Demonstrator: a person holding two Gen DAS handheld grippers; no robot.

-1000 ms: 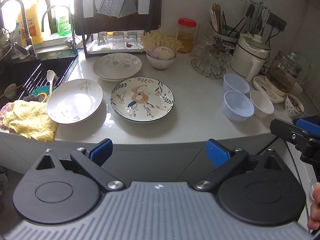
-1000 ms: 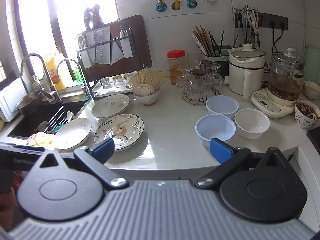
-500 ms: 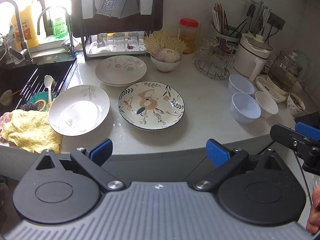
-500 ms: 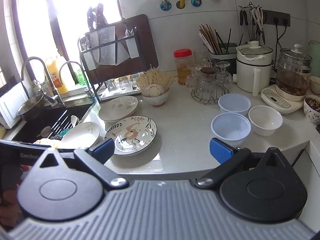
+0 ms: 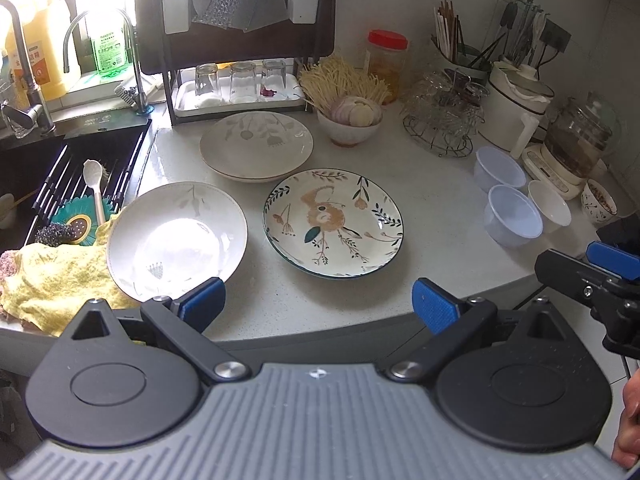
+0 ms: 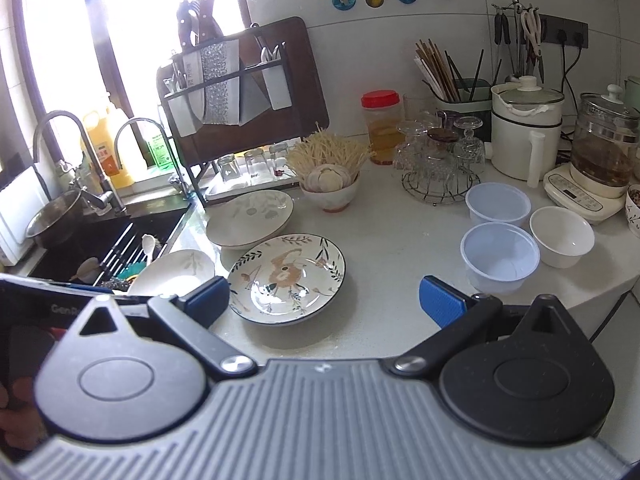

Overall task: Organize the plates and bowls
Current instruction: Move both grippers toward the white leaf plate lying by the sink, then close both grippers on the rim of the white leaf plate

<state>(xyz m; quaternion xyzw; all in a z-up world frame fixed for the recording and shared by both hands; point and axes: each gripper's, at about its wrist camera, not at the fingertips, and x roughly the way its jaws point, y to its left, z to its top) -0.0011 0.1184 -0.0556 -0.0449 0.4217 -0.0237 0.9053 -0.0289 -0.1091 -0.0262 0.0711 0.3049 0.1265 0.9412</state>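
A flower-patterned plate (image 5: 333, 222) (image 6: 286, 278) lies mid-counter. A white plate (image 5: 176, 240) (image 6: 172, 272) lies to its left near the sink, and a white leaf-print plate (image 5: 256, 146) (image 6: 250, 218) behind it. Two clear plastic bowls (image 5: 513, 220) (image 6: 499, 256), (image 5: 499, 168) (image 6: 498, 204) and a small white bowl (image 5: 549, 206) (image 6: 561, 236) stand at the right. My left gripper (image 5: 318, 306) is open and empty at the counter's front edge, before the plates. My right gripper (image 6: 324, 300) is open and empty, before the flower plate and the bowls.
A yellow cloth (image 5: 52, 276) lies at the sink's (image 5: 48, 176) edge. A bowl of garlic and noodles (image 5: 352, 120), a glass rack (image 5: 442, 120), a white pot (image 5: 516, 108), a glass kettle (image 5: 576, 140) and a drying rack (image 5: 240, 40) line the back.
Both grippers have moved forward toward the counter; the plates and bowls look larger and closer. Nothing on the counter has moved.
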